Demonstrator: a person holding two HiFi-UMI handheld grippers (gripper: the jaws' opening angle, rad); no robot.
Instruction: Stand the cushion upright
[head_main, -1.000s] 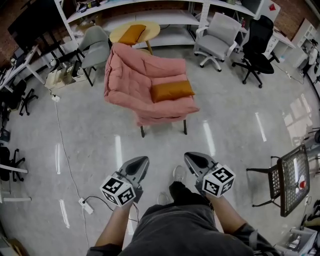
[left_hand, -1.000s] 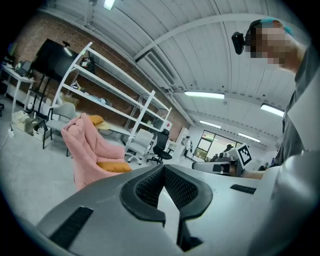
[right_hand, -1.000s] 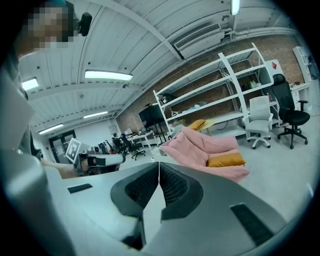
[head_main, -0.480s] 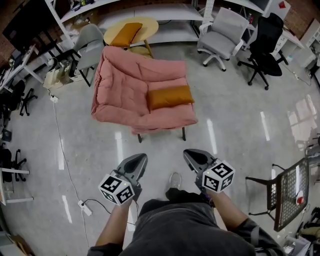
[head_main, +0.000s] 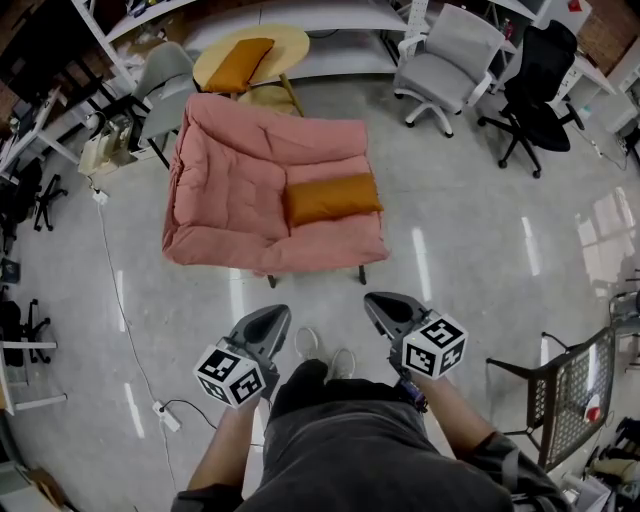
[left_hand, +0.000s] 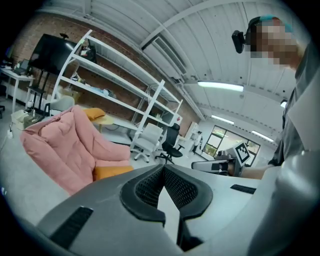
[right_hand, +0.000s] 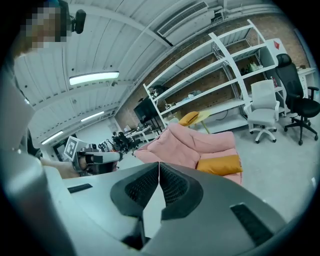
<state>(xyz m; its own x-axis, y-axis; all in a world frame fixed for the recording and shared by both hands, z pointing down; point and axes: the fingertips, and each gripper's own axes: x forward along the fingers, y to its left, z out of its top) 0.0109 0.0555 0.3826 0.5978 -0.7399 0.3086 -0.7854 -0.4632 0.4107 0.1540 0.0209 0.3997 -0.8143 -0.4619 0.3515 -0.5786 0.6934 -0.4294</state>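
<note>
The person is standing on the floor in front of a pink padded armchair (head_main: 230, 180), well apart from it. The left gripper (head_main: 275, 316) and the right gripper (head_main: 378, 303) are both pointing toward the chair, side by side. Each gripper's jaws are pressed together with nothing between them.

The orange cushion (head_main: 333, 197) is lying on the right part of the chair seat, just in front of the backrest padding.

Possible faults from this position:
- Both grippers need opening before contact. Closed jaws would be pushing the cushion back rather than taking it.
- The cushion looks soft. A pinch at one corner is likely to fold it or let it slip out during the lift.
- A cushion stood on its edge without support is likely to fall forward onto the seat or off the front. Leaning it on the backrest is the safer finish.
- A second orange cushion (head_main: 238, 63) is lying on the round table (head_main: 290, 45) behind the chair. The task sentence does not say which cushion is meant; the one on the seat is nearer.

Orientation: the cushion on the seat is lying flat, broad face up. Its long axis is running across the seat, left to right in the head view, with the right end angled slightly toward the backrest.
</note>
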